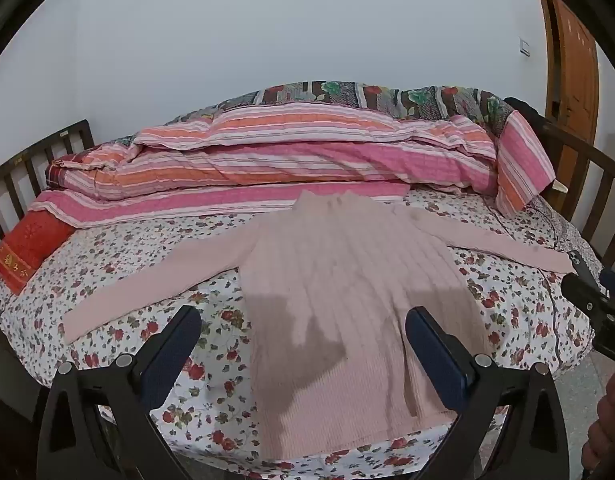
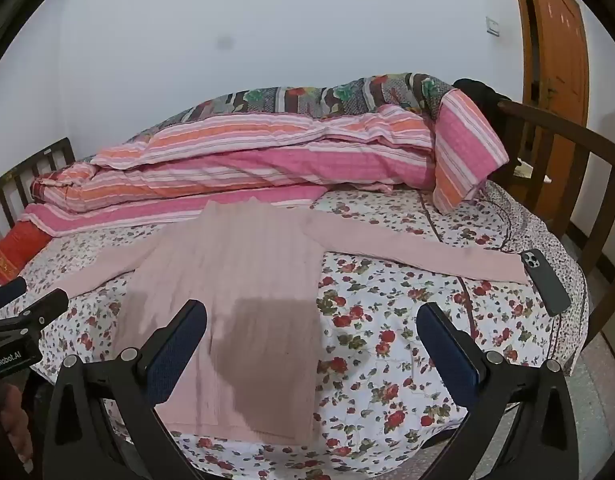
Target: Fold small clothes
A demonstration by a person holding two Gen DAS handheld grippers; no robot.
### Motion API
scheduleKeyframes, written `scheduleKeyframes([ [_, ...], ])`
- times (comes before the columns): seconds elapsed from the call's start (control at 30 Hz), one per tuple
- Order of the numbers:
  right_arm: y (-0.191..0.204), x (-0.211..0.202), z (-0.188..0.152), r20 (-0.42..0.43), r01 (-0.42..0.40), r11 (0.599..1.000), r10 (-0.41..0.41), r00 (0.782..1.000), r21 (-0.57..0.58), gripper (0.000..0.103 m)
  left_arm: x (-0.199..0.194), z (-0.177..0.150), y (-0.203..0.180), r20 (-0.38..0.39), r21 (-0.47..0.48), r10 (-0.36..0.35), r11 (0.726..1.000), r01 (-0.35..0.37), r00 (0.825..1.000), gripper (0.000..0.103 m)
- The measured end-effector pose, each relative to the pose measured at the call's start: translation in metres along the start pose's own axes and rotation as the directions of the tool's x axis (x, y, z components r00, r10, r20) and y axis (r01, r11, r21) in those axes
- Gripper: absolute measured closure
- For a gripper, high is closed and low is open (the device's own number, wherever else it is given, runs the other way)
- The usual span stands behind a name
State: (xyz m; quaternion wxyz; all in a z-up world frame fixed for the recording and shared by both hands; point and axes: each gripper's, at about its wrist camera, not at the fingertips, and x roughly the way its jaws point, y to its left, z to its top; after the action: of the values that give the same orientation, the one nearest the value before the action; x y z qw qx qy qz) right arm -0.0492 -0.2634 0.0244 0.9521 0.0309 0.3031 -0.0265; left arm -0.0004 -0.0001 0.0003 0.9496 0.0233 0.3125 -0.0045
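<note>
A pale pink ribbed sweater (image 1: 339, 280) lies flat on the floral bedsheet (image 1: 155, 312), both sleeves spread out sideways, hem toward me. It also shows in the right wrist view (image 2: 235, 280). My left gripper (image 1: 303, 324) is open and empty, hovering above the sweater's lower body. My right gripper (image 2: 311, 320) is open and empty, above the sweater's right hem edge and the sheet beside it. The right gripper's body shows at the right edge of the left wrist view (image 1: 595, 300); the left gripper's body shows at the left edge of the right wrist view (image 2: 19, 320).
A rolled pink striped quilt (image 1: 291, 160) lies along the far side of the bed. A red pillow (image 1: 27, 248) sits at the left. A dark phone (image 2: 545, 280) lies by the right sleeve's cuff. Dark wooden bed rails (image 2: 555, 152) stand at both ends.
</note>
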Motion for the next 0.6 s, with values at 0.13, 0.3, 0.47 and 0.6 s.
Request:
scheduleKeyframes([
  [0.13, 0.000, -0.001, 0.001, 0.004, -0.004, 1.000, 0.004, 1.000, 0.007, 0.000, -0.002, 0.002, 0.001, 0.015, -0.001, 0.020, 1.000, -0.020, 1.000, 0.000],
  [0.3, -0.002, -0.005, 0.000, 0.001, 0.004, 1.000, -0.004, 1.000, 0.002, 0.000, -0.005, 0.005, 0.001, 0.026, -0.011, 0.023, 1.000, -0.023, 0.999, 0.000],
  [0.47, 0.002, -0.006, 0.002, -0.006, 0.007, 1.000, -0.007, 1.000, -0.012, 0.000, -0.009, 0.002, 0.011, 0.047, -0.022, 0.006, 1.000, -0.005, 0.999, 0.000],
  [0.6, 0.007, -0.006, 0.000, -0.005, 0.009, 1.000, -0.009, 1.000, -0.025, 0.000, -0.010, 0.003, 0.011, 0.047, -0.023, 0.001, 1.000, 0.001, 0.999, 0.000],
])
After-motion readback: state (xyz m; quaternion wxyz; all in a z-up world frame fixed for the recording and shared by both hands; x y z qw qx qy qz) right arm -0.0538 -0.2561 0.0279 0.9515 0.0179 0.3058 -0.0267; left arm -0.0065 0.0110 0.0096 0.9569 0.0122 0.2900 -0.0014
